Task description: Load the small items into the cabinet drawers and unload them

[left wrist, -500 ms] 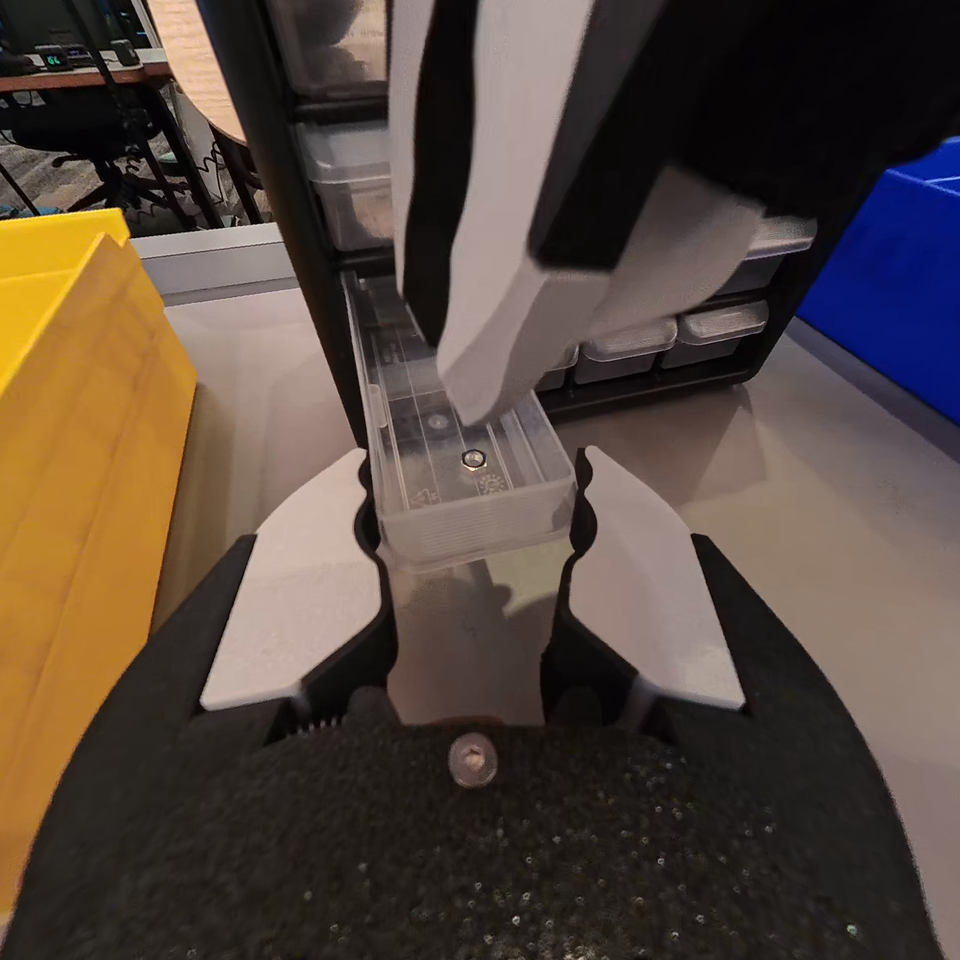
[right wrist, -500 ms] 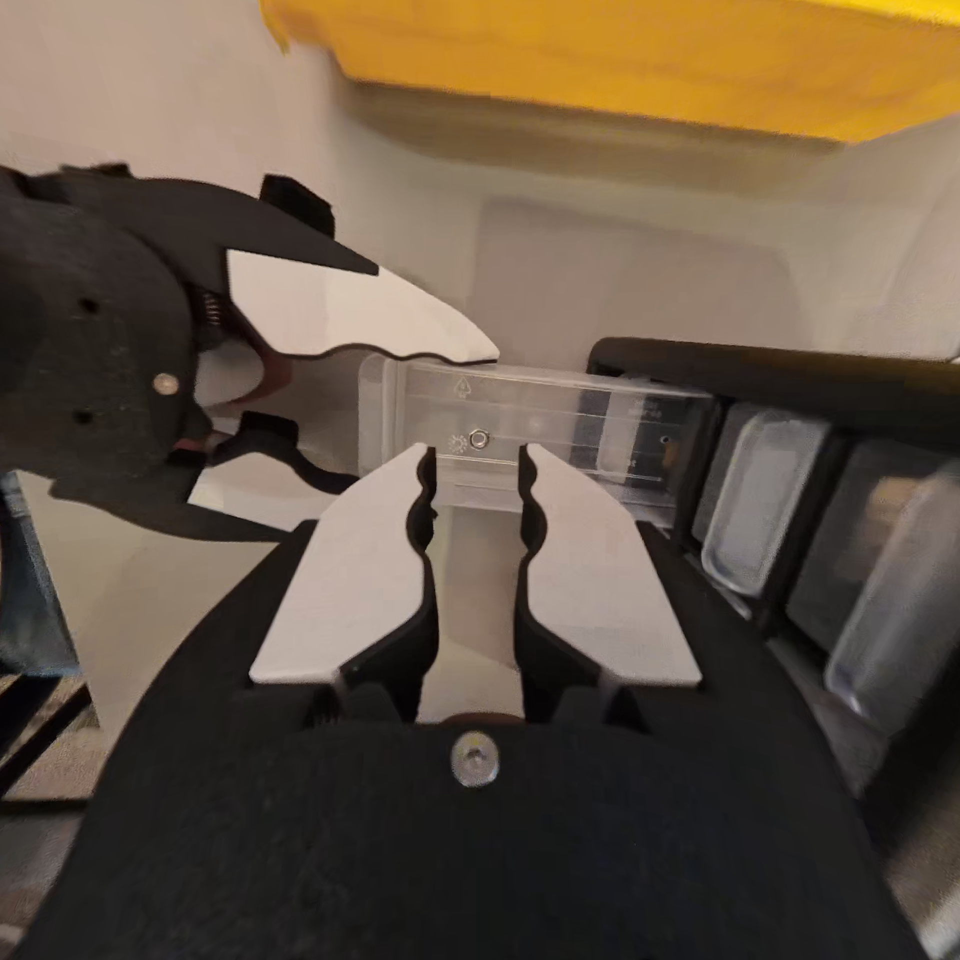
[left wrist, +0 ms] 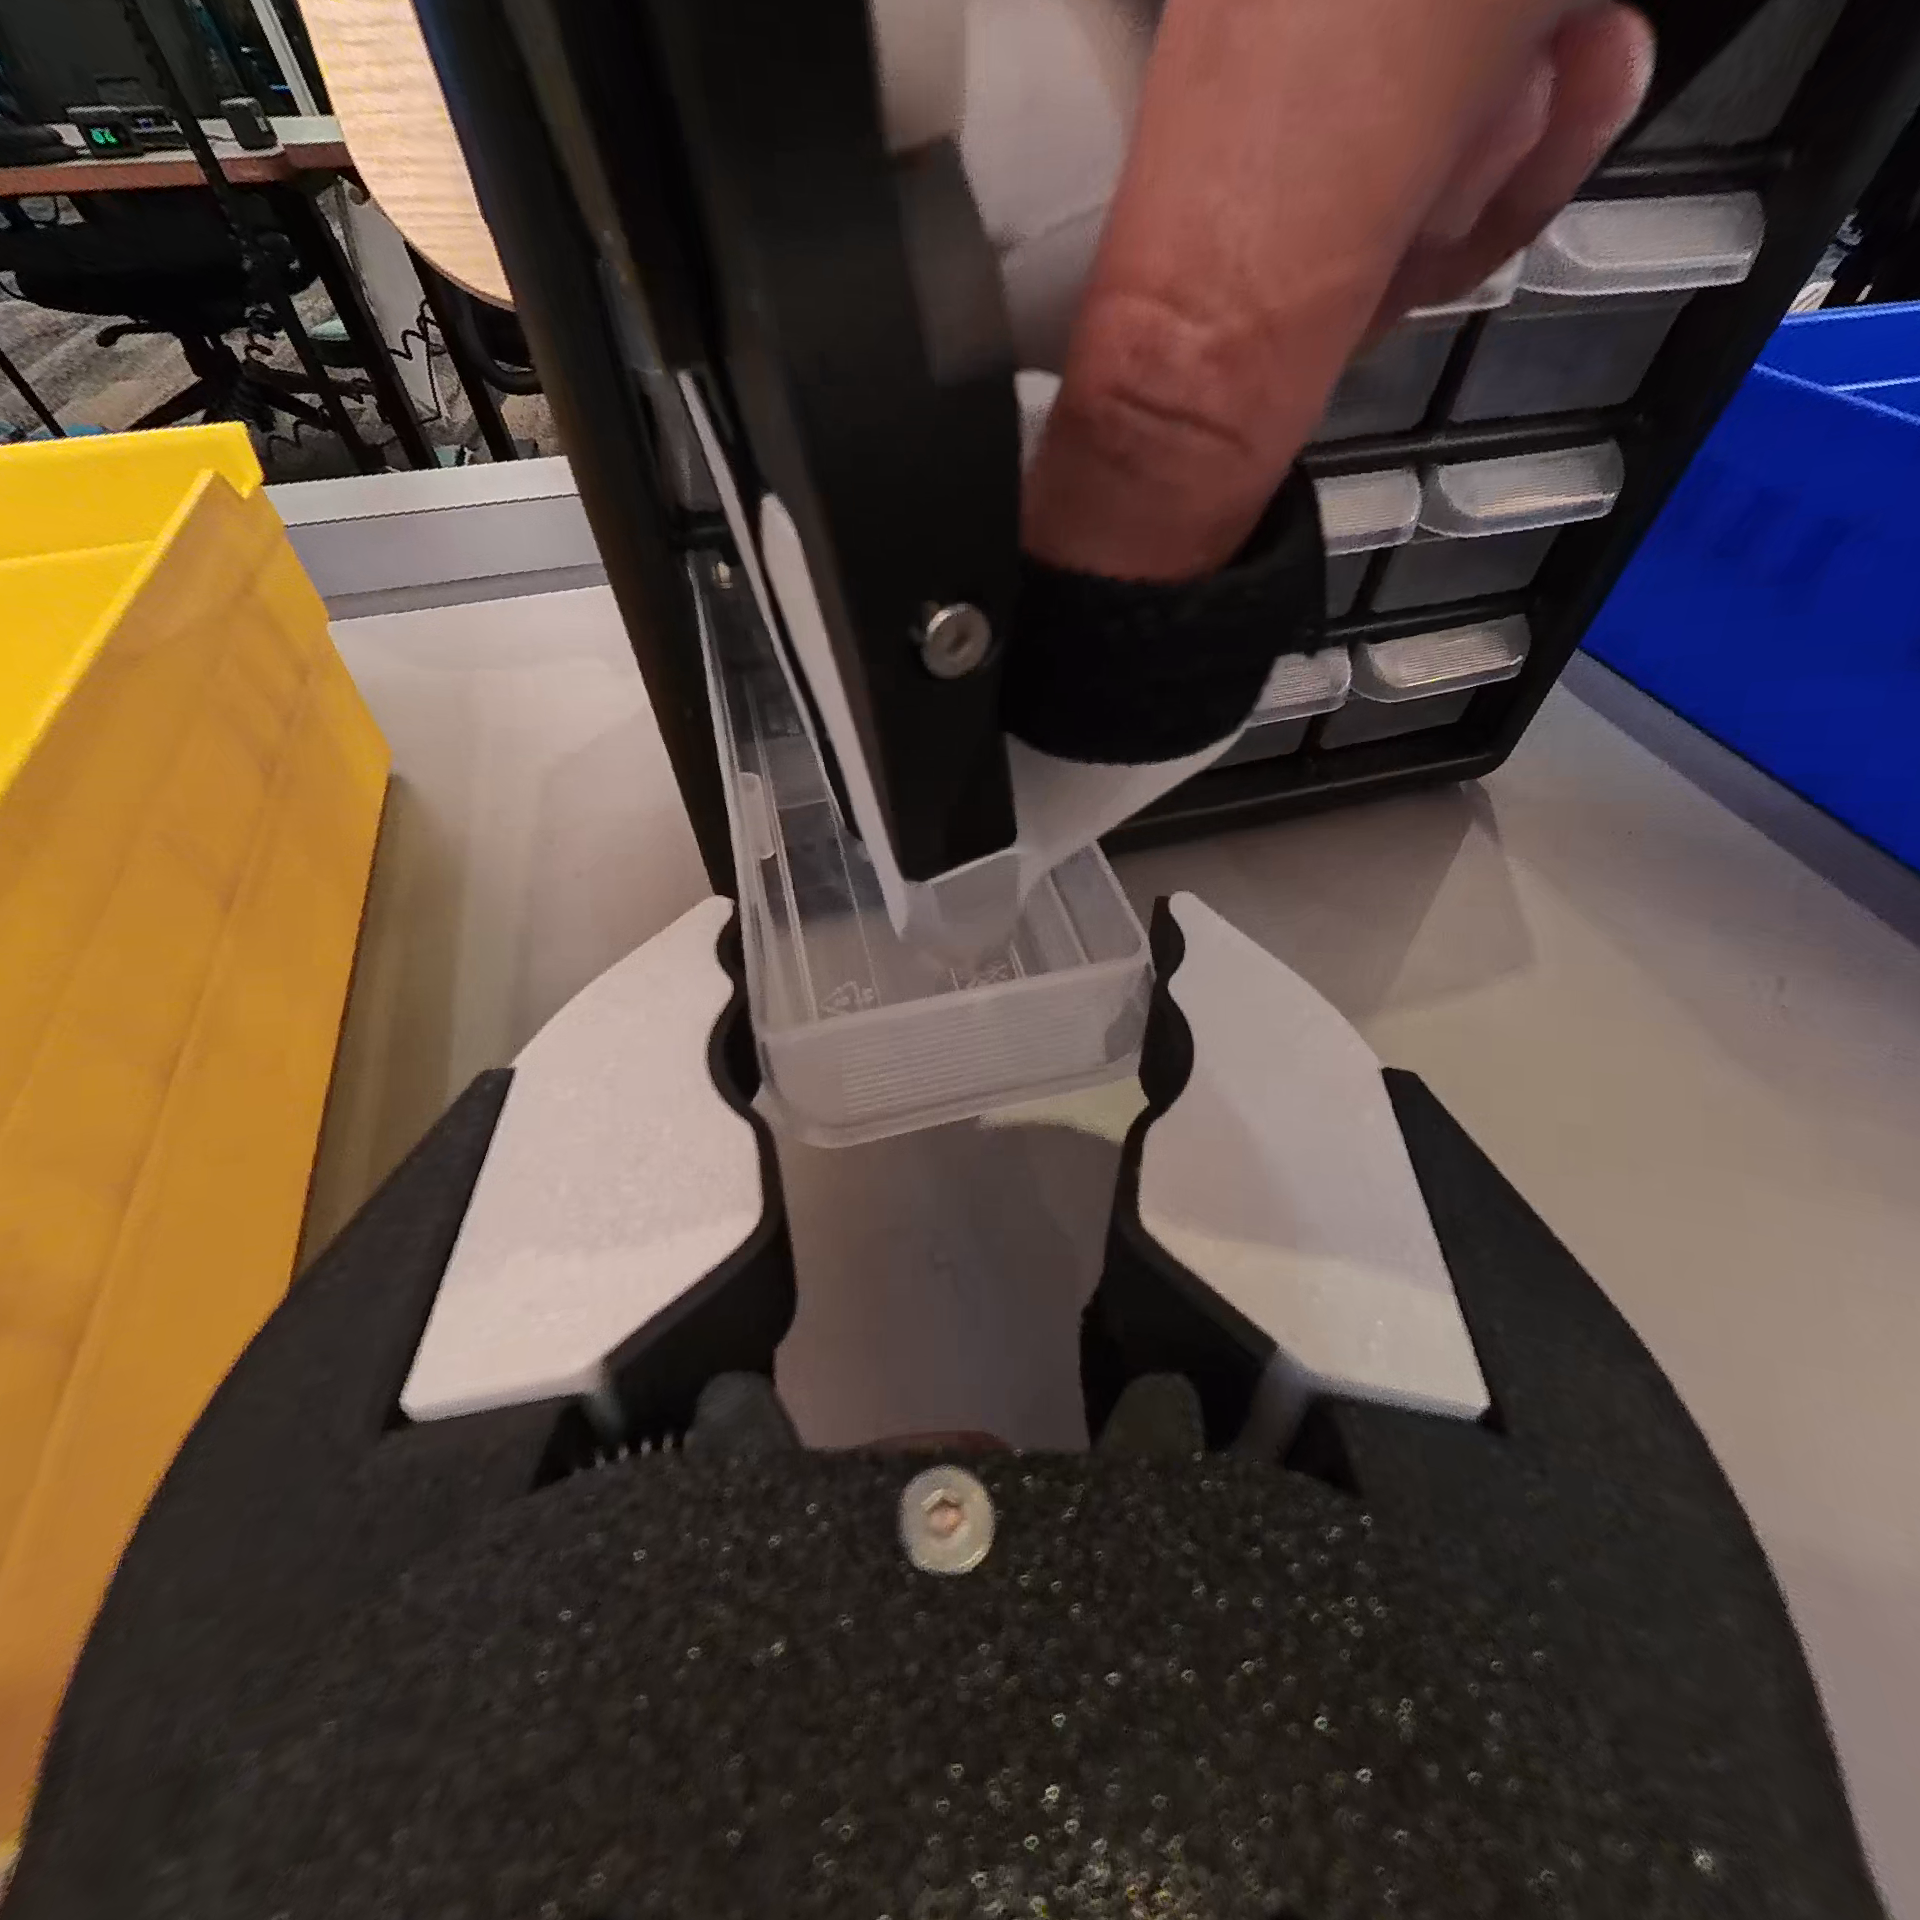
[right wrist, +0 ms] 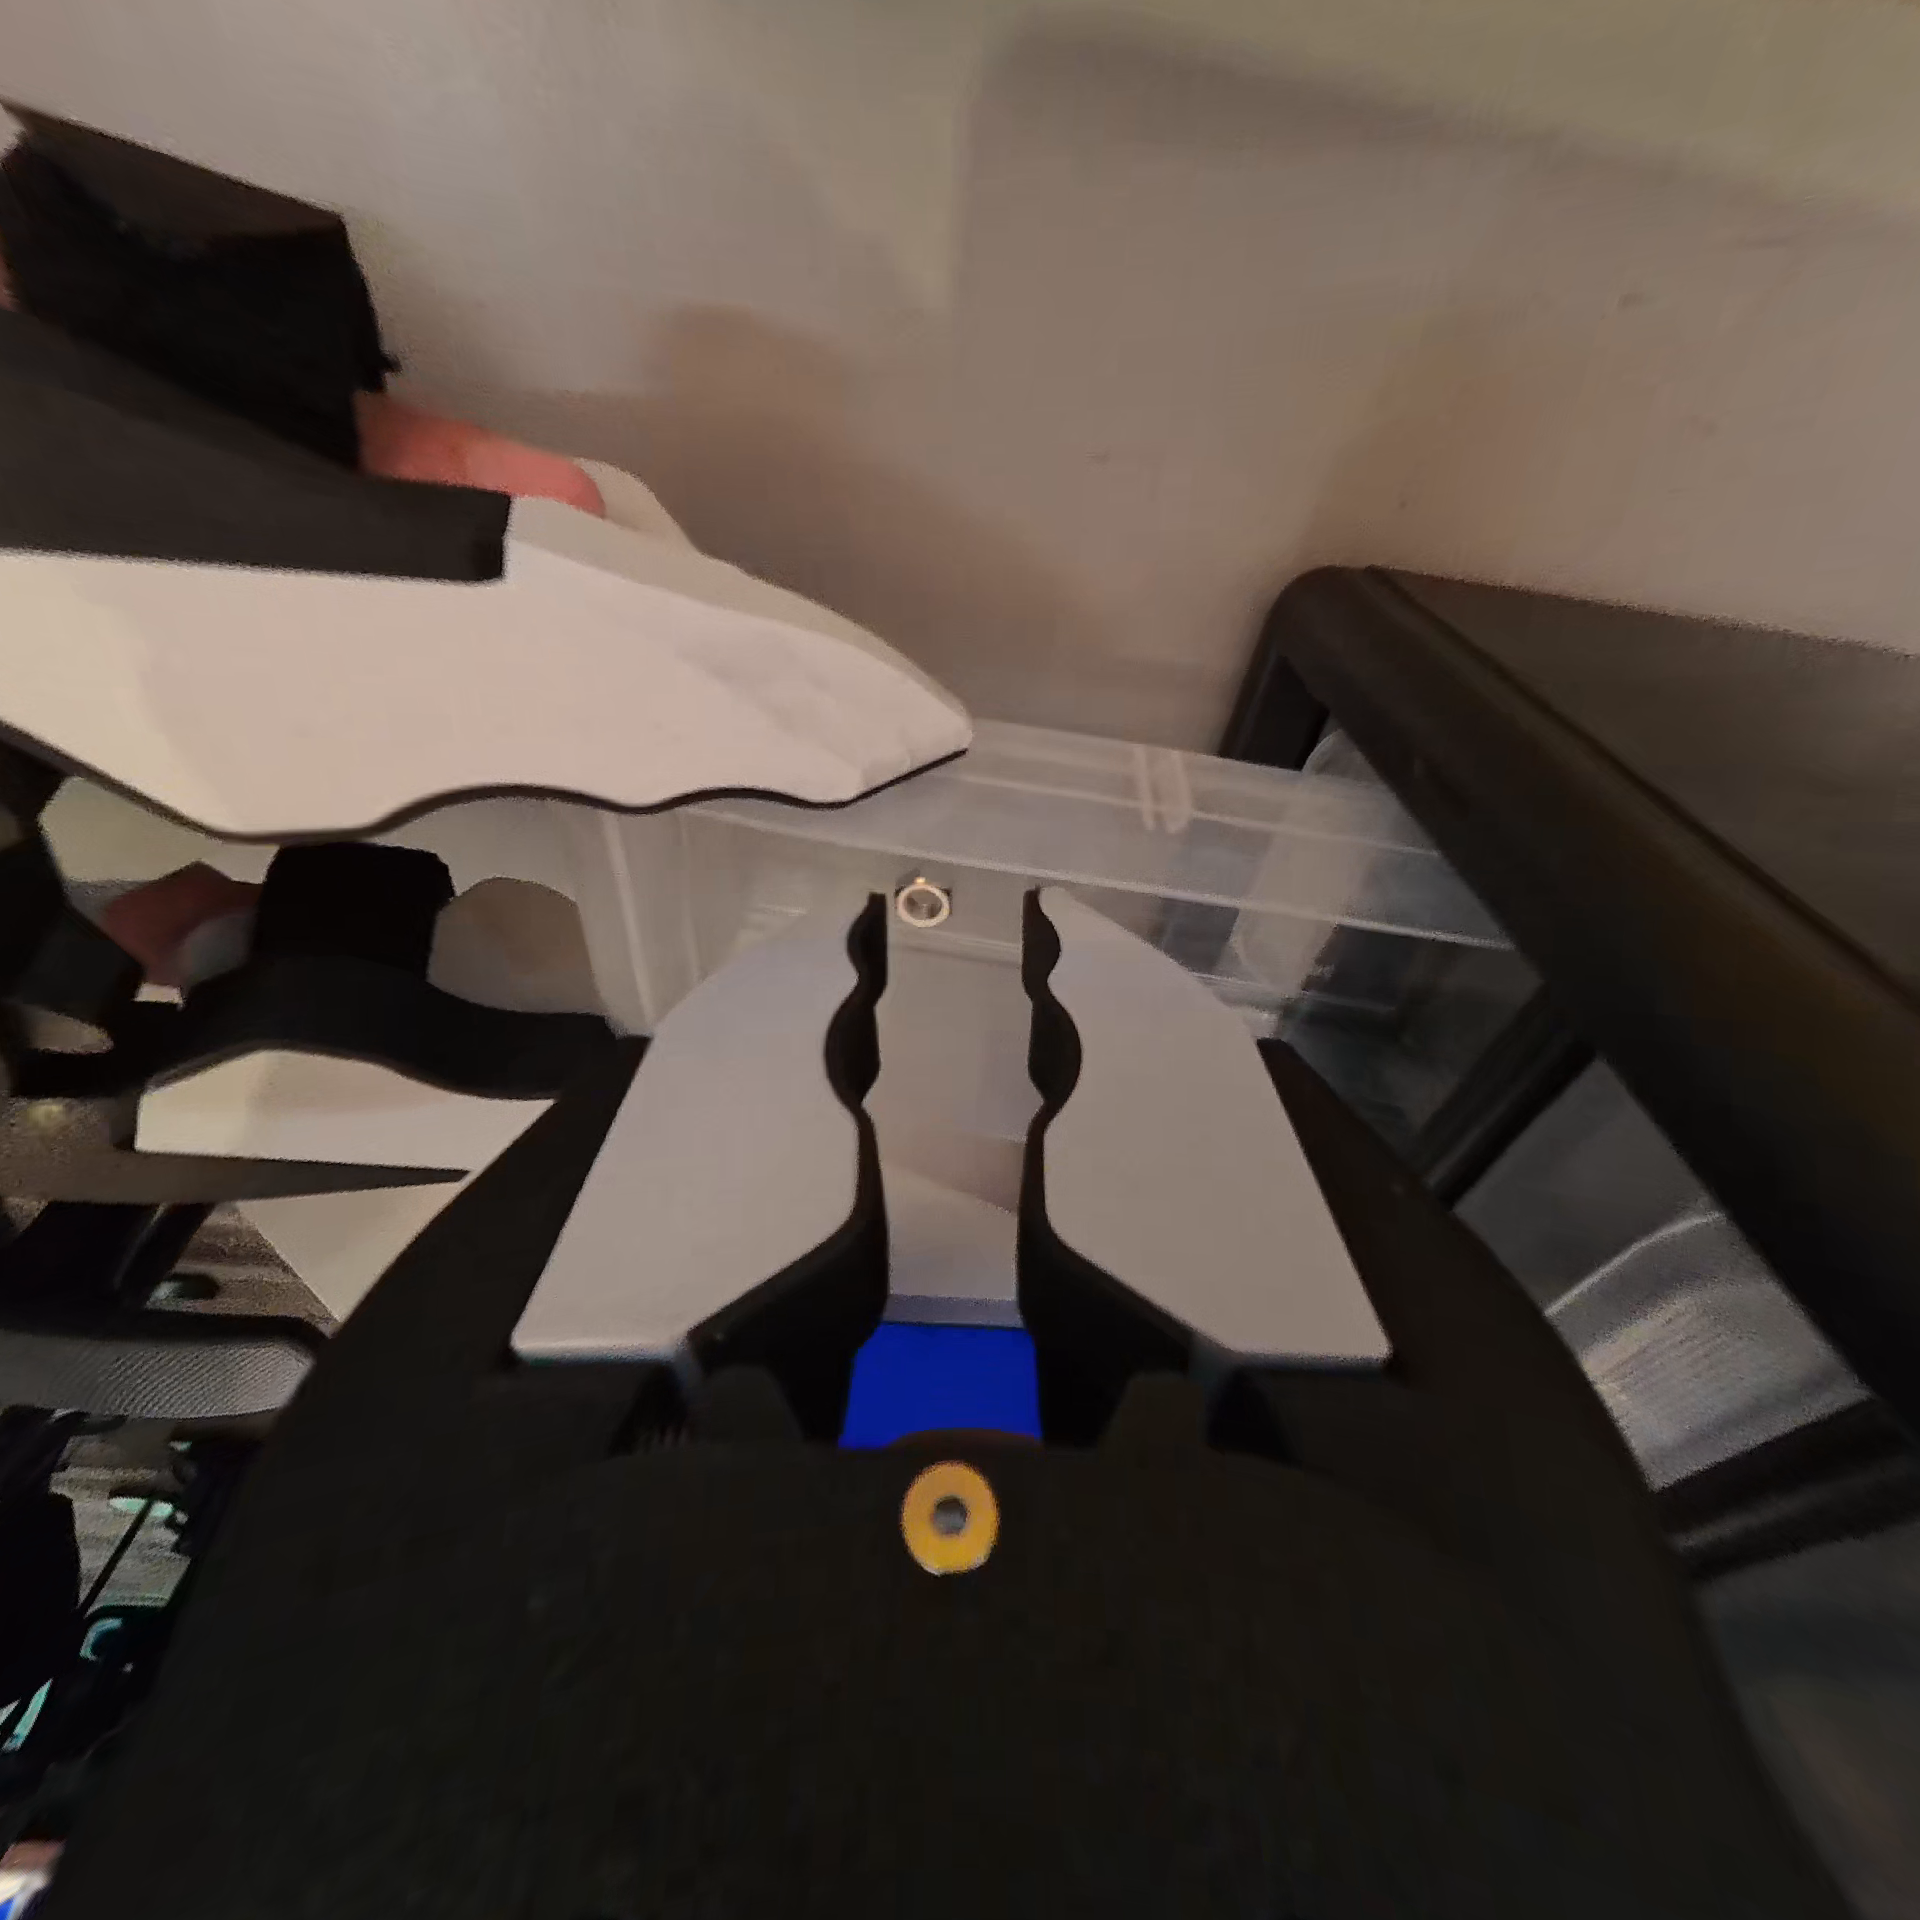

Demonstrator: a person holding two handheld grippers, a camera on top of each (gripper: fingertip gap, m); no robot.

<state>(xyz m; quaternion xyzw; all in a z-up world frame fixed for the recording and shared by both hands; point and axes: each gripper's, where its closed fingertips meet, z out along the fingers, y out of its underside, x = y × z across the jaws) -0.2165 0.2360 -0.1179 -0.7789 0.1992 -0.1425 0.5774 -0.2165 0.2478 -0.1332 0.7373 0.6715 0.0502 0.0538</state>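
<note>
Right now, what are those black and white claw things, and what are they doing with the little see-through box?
They are not robots. A person holds a two-finger grabbing tool in each hand, and a camera sits on each tool, looking along its fingers. One picture comes from the left gripper, the other from the right gripper.

The little see-through box is a clear plastic drawer, pulled out of a black cabinet of small drawers that stands on a pale grey table. The left tool's fingers stand open on either side of the drawer's front; I cannot tell if they touch it. The right tool reaches down into the drawer, its fingers a little apart, just short of a small silver ring-shaped metal part lying inside. It holds nothing yet.

A yellow plastic bin stands on one side, a blue plastic bin on the other.
</note>
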